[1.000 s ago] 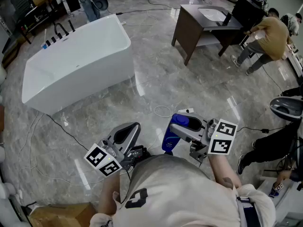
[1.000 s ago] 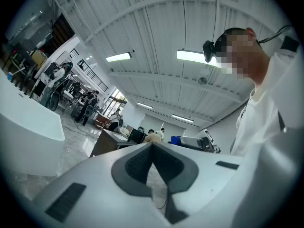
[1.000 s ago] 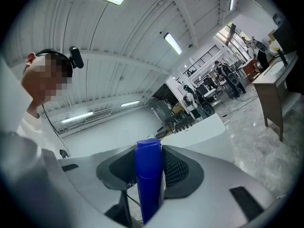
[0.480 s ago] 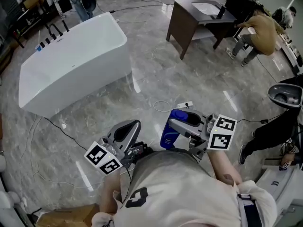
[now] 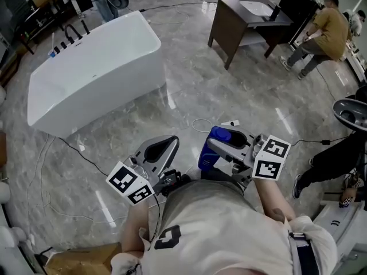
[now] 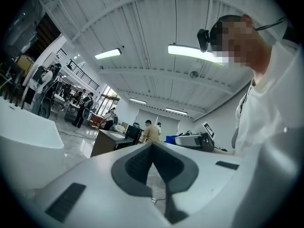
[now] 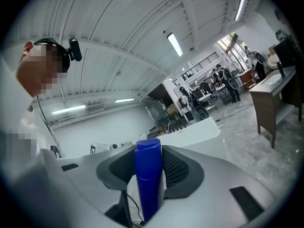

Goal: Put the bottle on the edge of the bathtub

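The white bathtub stands on the marble floor at the upper left, well away from both grippers. Close to my body, my right gripper is shut on a blue bottle, which hangs over the floor. In the right gripper view the bottle stands upright between the dark pads, and the bathtub shows beyond it. My left gripper is beside it on the left. Its jaws meet at the tips with nothing between them.
A dark wooden desk stands at the upper right, with a person in a tan shirt beside it. A white cable loop and a black cable lie on the floor. A cardboard box sits at the bottom left.
The head view has shifted slightly. Both grippers stay in about the same place, and the bottle remains in the right one. The person by the desk has straightened up.
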The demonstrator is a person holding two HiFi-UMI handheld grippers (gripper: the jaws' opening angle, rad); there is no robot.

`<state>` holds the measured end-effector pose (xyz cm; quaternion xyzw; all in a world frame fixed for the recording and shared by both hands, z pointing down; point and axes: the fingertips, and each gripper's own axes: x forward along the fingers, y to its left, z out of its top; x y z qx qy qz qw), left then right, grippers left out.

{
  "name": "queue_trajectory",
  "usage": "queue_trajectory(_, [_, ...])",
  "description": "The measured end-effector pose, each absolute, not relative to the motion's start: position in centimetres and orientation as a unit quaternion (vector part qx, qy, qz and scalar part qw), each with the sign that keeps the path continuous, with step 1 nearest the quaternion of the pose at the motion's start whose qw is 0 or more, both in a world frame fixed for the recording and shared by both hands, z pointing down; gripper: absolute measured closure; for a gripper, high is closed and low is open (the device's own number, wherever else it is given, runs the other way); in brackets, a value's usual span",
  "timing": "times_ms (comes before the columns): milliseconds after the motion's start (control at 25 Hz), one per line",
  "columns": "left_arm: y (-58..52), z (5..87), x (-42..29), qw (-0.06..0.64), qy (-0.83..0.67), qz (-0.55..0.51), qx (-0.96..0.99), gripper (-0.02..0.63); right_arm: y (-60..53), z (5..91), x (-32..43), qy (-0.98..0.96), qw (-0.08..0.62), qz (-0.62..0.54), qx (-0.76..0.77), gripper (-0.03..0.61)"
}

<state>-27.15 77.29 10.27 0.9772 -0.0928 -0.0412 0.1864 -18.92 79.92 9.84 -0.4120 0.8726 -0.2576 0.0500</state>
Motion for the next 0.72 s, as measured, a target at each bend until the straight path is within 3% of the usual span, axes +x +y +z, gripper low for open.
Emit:
queue_trajectory(360, [75.6,11.8,-26.9,0.216,-0.119,-0.028,0.969,0.555,77.3,10.3,-16.5,0.870,0.032,-0.248,-0.425,0.414])
queue_trajectory(720, [72.0,11.8,-20.6,0.212,-0.115,0.000,0.970,0.555,73.2,11.0,-10.5,0.866,0.051,-0.254,-0.427,0.416])
